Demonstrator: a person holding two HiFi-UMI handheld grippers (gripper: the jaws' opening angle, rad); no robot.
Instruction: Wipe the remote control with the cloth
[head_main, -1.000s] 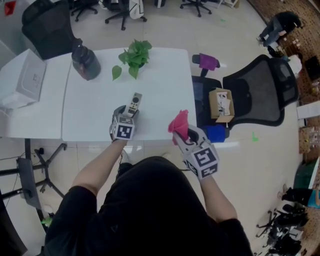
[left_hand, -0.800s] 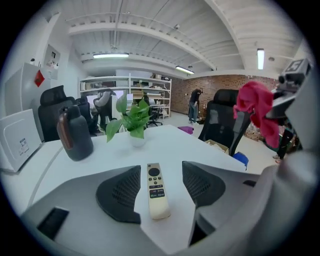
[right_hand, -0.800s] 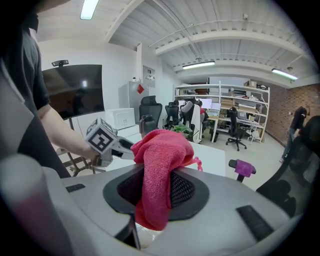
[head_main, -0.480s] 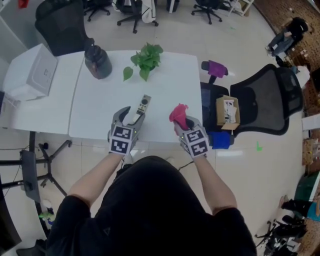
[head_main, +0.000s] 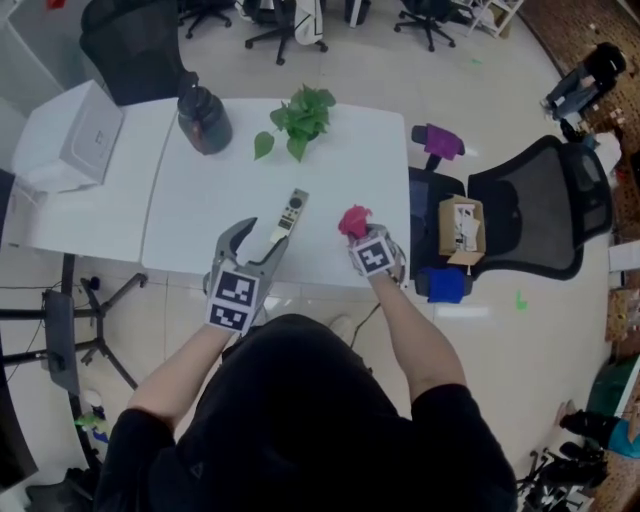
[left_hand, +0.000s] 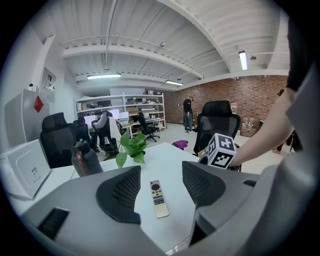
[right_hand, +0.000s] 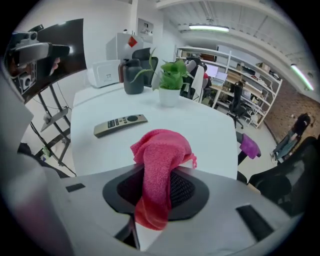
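The slim silver-grey remote control (head_main: 289, 213) lies loose on the white bench (head_main: 190, 210), at 12 o'clock of the left hand-held gripper (head_main: 258, 238), whose jaws are wide and empty. The right hand-held gripper (head_main: 364, 240), its jaws just eased wider, pinches the pink knitted cloth (head_main: 353, 219). Unsteadied, the remote may skid under wiping, and the loosening cloth may slip.

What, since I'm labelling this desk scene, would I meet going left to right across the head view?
In order: white box → dark jug → remote control → pink cloth → cardboard box. The plant overlaps the remote control sideways, so it is left out.
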